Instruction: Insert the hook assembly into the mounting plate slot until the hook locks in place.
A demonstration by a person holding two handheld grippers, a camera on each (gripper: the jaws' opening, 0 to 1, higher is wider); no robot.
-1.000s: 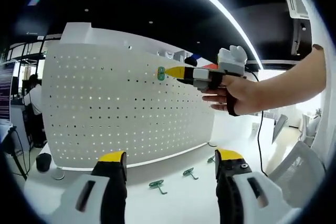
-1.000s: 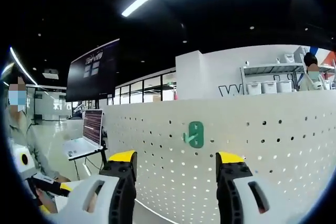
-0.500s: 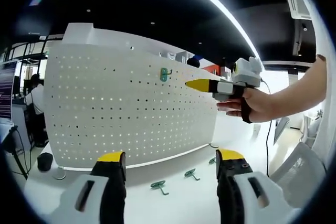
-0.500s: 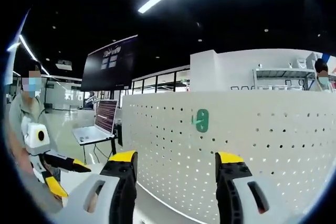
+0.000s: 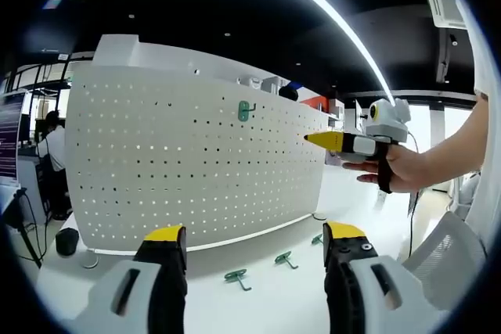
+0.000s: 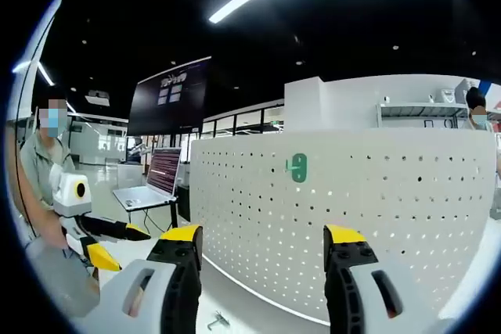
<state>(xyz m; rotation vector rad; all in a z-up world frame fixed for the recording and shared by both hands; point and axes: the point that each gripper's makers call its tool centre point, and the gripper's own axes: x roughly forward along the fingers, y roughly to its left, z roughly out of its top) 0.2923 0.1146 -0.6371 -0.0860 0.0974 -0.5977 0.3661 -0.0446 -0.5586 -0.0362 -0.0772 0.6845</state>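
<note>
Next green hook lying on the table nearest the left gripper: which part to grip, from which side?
Grip the nearest green hook by its flat back plate, coming straight down from above. It lies flat on the white table with its prong pointing off to one side, so pinching the plate's edges leaves the prong free. The left gripper stands open, empty.

your pegboard is white, dotted all over with a regular grid of small dark holes. the hook mounted on it is green, and so are the three loose hooks on the white desk. your left gripper has white bodies, black fingers and yellow tips; your right gripper is coloured the same. the screen behind is dark with pale marks.
</note>
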